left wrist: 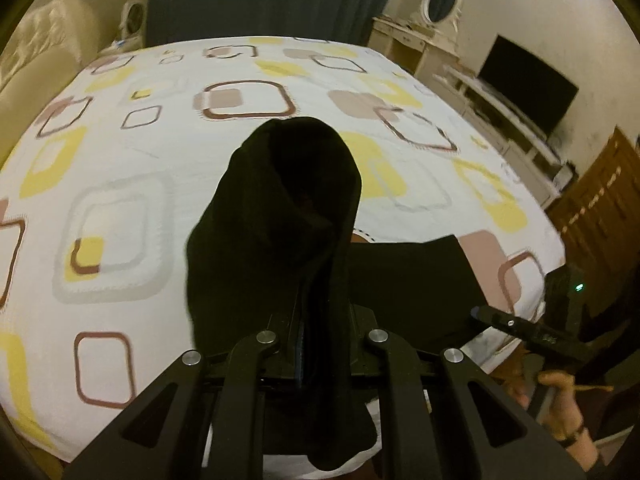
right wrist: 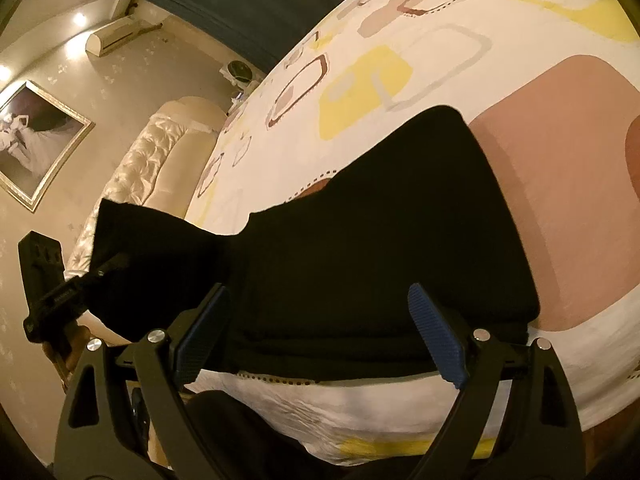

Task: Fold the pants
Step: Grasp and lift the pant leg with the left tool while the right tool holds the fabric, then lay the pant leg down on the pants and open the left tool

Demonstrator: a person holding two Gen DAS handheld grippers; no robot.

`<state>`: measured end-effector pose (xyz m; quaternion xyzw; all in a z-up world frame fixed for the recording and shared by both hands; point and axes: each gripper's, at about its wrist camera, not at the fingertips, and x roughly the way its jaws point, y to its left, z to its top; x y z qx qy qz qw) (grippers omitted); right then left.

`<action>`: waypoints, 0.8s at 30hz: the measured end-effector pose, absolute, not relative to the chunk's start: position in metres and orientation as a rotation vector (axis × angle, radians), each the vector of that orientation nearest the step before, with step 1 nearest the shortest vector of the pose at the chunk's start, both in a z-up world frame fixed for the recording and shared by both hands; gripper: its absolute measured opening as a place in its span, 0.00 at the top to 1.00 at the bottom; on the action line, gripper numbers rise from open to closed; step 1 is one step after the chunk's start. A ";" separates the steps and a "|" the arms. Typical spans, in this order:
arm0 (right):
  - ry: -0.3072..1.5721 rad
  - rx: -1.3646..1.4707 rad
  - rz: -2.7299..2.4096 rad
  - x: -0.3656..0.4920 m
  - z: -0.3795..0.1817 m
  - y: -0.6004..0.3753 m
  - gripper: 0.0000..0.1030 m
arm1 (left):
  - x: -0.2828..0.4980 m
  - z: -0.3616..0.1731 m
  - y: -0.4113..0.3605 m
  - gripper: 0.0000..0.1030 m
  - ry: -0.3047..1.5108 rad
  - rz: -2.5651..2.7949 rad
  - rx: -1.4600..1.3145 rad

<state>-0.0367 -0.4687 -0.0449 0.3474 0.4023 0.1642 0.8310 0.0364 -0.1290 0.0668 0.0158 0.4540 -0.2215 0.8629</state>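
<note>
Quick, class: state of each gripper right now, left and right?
Left gripper: jaws closed on the black pants, one end lifted.
Right gripper: jaws open, holding nothing, at the pants' near edge on the bed.

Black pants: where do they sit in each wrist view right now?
Left wrist: black pants fill centre, clamped in left gripper, draped over it.
Right wrist: pants span the middle, between open right gripper fingers.
Shared landmark: patterned bedsheet.
</note>
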 end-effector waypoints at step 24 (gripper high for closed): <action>0.777 0.859 0.285 -0.040 -0.042 -0.517 0.12 | 0.027 -0.055 -0.290 0.88 1.003 -0.324 0.317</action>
